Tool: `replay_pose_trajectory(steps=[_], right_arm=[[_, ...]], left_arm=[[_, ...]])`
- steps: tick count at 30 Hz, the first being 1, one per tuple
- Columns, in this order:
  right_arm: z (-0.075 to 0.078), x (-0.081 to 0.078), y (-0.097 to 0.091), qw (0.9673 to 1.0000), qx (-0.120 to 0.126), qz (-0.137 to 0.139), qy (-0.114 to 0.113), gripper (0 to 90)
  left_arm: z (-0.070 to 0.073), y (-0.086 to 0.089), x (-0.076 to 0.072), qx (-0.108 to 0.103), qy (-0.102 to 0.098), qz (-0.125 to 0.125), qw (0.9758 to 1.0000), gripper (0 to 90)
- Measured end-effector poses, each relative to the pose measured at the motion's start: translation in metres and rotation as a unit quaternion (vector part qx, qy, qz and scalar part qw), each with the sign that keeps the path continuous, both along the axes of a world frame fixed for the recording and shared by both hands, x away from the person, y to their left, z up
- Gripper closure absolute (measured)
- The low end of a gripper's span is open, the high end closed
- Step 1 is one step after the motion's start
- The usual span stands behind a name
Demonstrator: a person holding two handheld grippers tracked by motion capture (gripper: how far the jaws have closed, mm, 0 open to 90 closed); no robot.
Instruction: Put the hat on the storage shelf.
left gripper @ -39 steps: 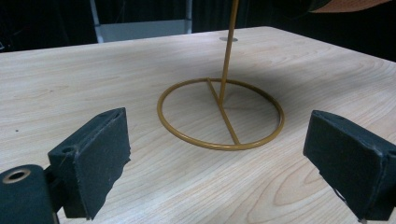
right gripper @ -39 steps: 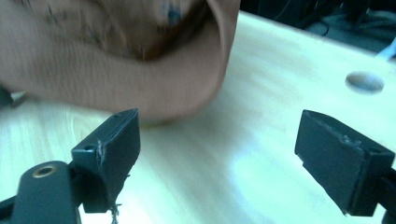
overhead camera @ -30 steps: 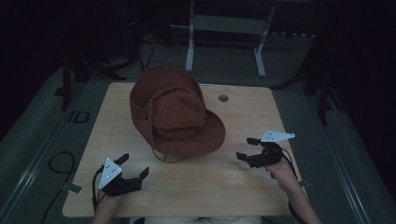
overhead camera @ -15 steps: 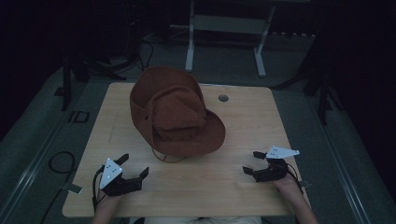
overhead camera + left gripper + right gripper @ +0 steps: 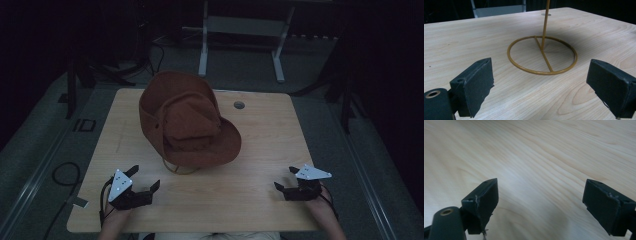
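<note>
nearest us, our left gripper (image 5: 142,181) and right gripper (image 5: 286,181) rest low at the table's (image 5: 260,145) near edge, jaws spread wide and empty. beyond the left one a yellow wire stand (image 5: 542,55) rises, its ring base flat on the wood, carrying the brown hat (image 5: 185,120) at mid-table.

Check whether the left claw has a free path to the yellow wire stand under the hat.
Probably yes. The left claw stands open, aimed at the stand's ring base, with bare table between them. The brown hat sits on top of the stand, above the ring.
</note>
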State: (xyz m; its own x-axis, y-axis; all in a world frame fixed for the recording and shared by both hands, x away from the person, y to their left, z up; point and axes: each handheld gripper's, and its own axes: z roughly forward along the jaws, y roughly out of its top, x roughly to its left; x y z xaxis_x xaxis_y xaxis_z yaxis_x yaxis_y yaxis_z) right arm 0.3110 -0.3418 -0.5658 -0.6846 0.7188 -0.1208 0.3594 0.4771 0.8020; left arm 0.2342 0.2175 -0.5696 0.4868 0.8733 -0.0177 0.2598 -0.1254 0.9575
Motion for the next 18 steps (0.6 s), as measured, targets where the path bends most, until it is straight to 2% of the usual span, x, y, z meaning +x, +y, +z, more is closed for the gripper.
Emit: replay_pose_trajectory(steps=[5,10,18], right_arm=[[-0.0001,-0.0002,-0.0062,0.9987,0.017,-0.045,-0.016,12.3],[-0.0007,-0.0021,-0.0062,0.9960,0.016,-0.081,-0.033,12.3],[-0.0035,-0.0001,-0.0107,0.9934,0.018,-0.108,-0.035,12.3]], left_arm=[[-0.0009,0.0029,-0.0001,0.004,0.000,0.007,1.0000,7.9],[-0.0018,0.0050,0.0000,0.008,0.002,0.014,0.9999,7.9],[-0.0022,0.0055,0.0000,0.002,0.004,0.013,0.9999,7.9]])
